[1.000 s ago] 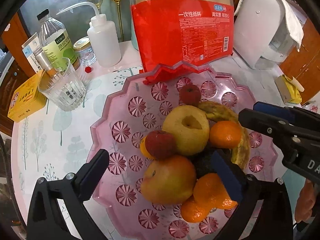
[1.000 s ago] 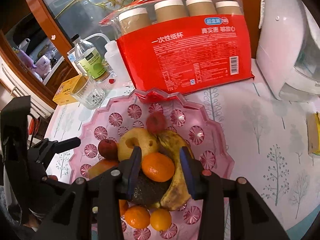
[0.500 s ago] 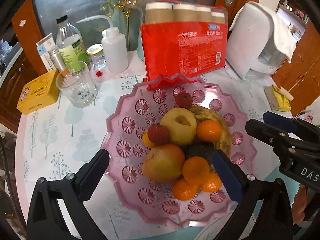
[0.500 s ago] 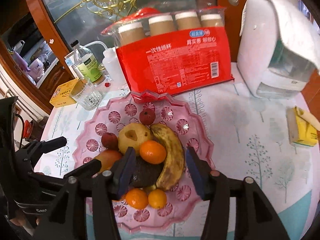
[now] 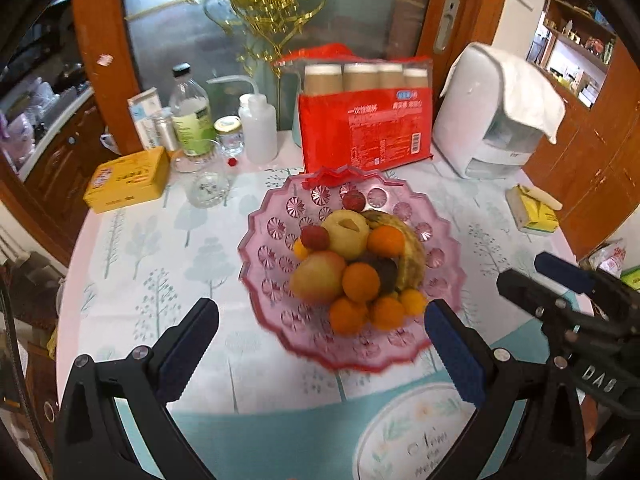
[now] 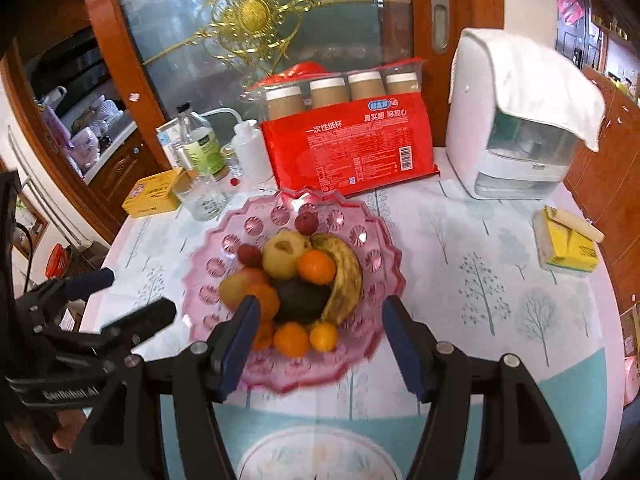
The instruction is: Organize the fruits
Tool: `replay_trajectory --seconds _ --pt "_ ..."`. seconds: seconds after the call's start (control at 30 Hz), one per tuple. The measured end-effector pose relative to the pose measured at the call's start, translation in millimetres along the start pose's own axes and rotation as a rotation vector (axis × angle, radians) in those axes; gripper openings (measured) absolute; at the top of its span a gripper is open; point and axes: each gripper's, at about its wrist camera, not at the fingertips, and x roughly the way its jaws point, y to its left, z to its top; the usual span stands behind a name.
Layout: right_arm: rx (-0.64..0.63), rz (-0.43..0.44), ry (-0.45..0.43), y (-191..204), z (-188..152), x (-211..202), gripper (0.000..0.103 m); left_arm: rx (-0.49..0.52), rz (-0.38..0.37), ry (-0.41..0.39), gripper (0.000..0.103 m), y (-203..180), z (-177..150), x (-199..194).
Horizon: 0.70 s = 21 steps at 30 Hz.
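A pink scalloped fruit plate (image 5: 272, 232) (image 6: 372, 232) stands in the middle of the round table. On it lie a yellow apple (image 5: 346, 232) (image 6: 285, 254), a red-yellow apple (image 5: 316, 276), a spotted banana (image 5: 412, 256) (image 6: 344, 276), a dark avocado (image 6: 300, 296), several oranges (image 5: 360, 282) (image 6: 316, 266) and small red fruits (image 5: 314, 237) (image 6: 307, 222). My left gripper (image 5: 320, 332) is open and empty, above the plate's near edge. My right gripper (image 6: 320, 330) is open and empty, also above the near edge.
Behind the plate stand a red pack of paper cups (image 5: 366, 132) (image 6: 348, 148), a white appliance (image 5: 492, 120), a squeeze bottle (image 5: 258, 128), a bottle (image 5: 190, 116), a glass (image 5: 206, 188) and a yellow box (image 5: 128, 178). A yellow tissue pack (image 6: 566, 244) lies at right.
Both grippers have pulled back and up from the fruit plate, so the plate looks smaller and farther. The right gripper's jaws have opened wider. The fruit has not moved.
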Motion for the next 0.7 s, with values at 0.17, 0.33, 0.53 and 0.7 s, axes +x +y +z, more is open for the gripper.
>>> replay_trajectory --seconds 0.17,0.33,0.53,0.7 --pt "-0.004 0.003 -0.025 2 -42 -50 0.064 -0.022 0.04 -0.054 0.102 -16 -42 -57" --pt "-0.014 0.028 -0.025 3 -93 -100 0.064 -0.071 0.067 -0.076 0.102 -30 -93 -105" --pt "-0.017 0.042 -0.015 5 -137 -137 0.064 -0.106 0.119 -0.086 0.102 -50 -149 -144" --pt "-0.001 0.035 -0.033 4 -161 -163 0.064 -0.122 0.155 -0.096 0.102 -61 -182 -171"
